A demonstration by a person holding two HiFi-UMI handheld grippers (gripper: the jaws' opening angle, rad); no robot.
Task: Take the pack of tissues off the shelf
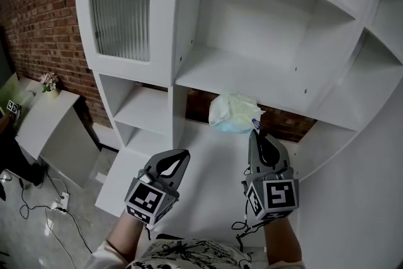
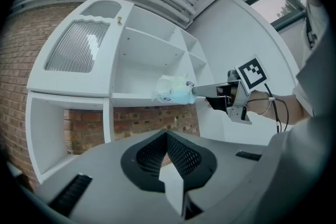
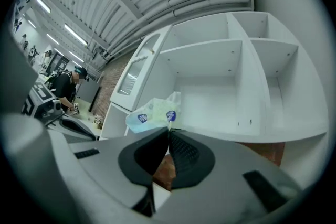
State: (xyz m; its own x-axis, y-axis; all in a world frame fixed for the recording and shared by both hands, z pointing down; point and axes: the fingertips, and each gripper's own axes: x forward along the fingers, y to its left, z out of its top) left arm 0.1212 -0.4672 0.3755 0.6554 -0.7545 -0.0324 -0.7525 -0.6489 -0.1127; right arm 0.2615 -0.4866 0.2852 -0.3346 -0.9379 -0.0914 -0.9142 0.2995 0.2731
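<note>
The pack of tissues (image 1: 234, 113), a pale crinkly plastic bag with blue marks, hangs in the air just below and in front of the white shelf board (image 1: 252, 82). My right gripper (image 1: 254, 131) is shut on its near edge, pinching the plastic at the fingertips. The right gripper view shows the pack (image 3: 149, 113) sticking out past the closed tips of the right gripper (image 3: 168, 127). In the left gripper view, the pack (image 2: 173, 89) sits at the end of the right gripper (image 2: 195, 91). My left gripper (image 1: 184, 153) is held lower left, level, shut and empty (image 2: 167, 135).
The white shelf unit has a ribbed glass door (image 1: 121, 12) at upper left and open compartments (image 1: 148, 110) below. A brick wall (image 1: 38, 16) stands behind. A low white table with a flower pot (image 1: 49, 82) and floor cables (image 1: 60, 201) lie left. A person (image 3: 65, 86) stands far off.
</note>
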